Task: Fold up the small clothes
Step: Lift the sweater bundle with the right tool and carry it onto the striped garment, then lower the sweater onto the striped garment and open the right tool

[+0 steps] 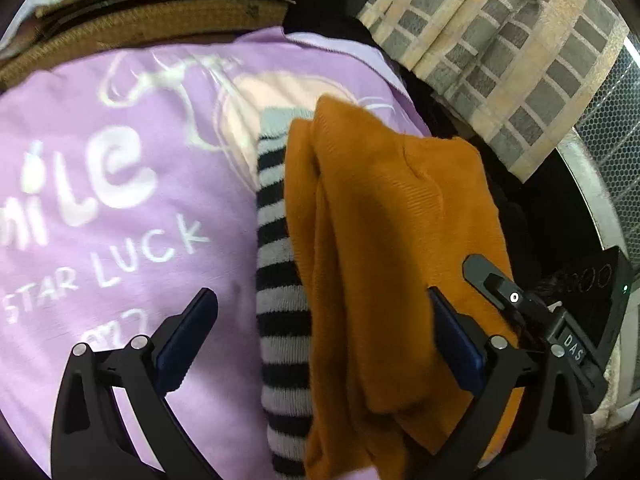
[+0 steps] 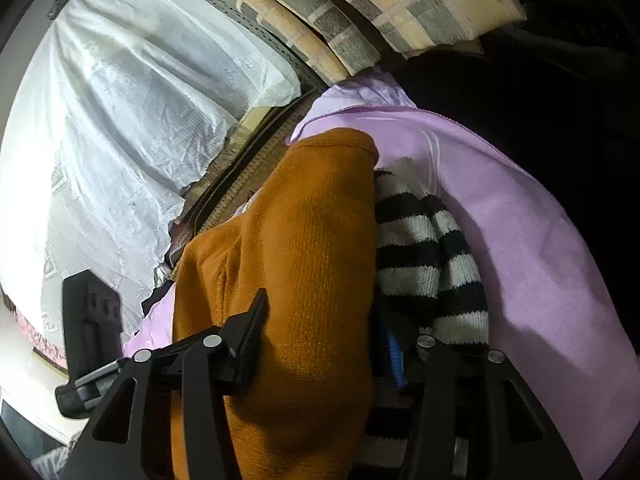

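An orange knit garment (image 1: 384,248) lies folded on a lilac printed shirt (image 1: 120,200), with a black-and-grey striped knit piece (image 1: 276,280) along its left side. My left gripper (image 1: 324,340) is open, its fingers straddling the striped piece and the orange garment without pinching them. In the right wrist view the orange garment (image 2: 288,264) sits between the fingers of my right gripper (image 2: 324,336), beside the striped piece (image 2: 424,256) and the lilac shirt (image 2: 540,240). The right jaws stand wide around the cloth, which fills the gap. The right gripper also shows in the left wrist view (image 1: 520,300).
A brick-patterned cushion (image 1: 500,52) lies beyond the clothes. A woven brown mat edge (image 1: 140,28) runs behind the lilac shirt. White sheer curtain fabric (image 2: 120,120) hangs at the left of the right wrist view. A dark area (image 2: 560,80) lies to the right.
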